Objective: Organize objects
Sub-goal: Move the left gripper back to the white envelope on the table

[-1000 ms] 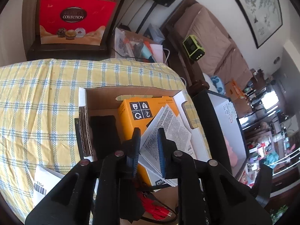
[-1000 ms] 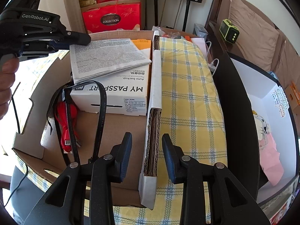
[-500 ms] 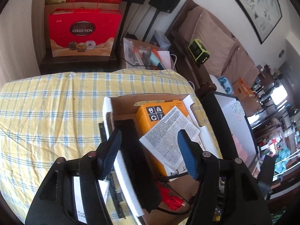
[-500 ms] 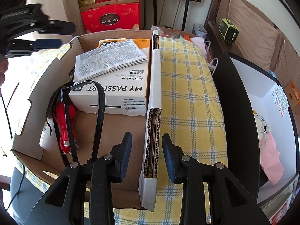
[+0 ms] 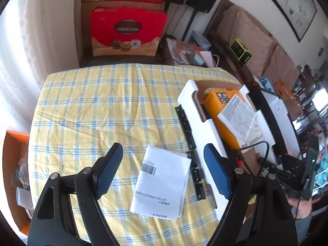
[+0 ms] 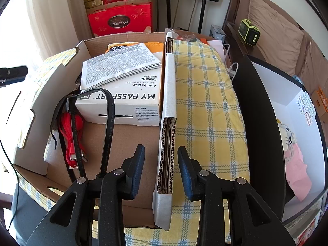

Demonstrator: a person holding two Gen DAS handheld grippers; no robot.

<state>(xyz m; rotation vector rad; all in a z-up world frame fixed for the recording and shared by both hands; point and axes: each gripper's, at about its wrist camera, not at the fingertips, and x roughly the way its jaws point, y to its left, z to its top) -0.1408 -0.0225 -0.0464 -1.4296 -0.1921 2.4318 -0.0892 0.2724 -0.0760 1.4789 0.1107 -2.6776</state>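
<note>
Cardboard box (image 6: pixel 167 110) wall between right hand-held gripper (image 6: pixel 161 171) pads

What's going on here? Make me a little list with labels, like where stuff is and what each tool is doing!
left tool: jaws just opened wide, holding nothing, above the folded paper on the checked cloth
right tool: straddles the cardboard box side wall; grip unclear
in box: white carton, leaflet on top, red cable, black cable

Left gripper (image 5: pixel 163 171) with matte black angular arms, silver round screws, blue cross-hatched pads (image 5: pixel 108 170), right gripper (image 6: pixel 161 171) of the same build, darker navy pads (image 6: pixel 137 170)
</note>
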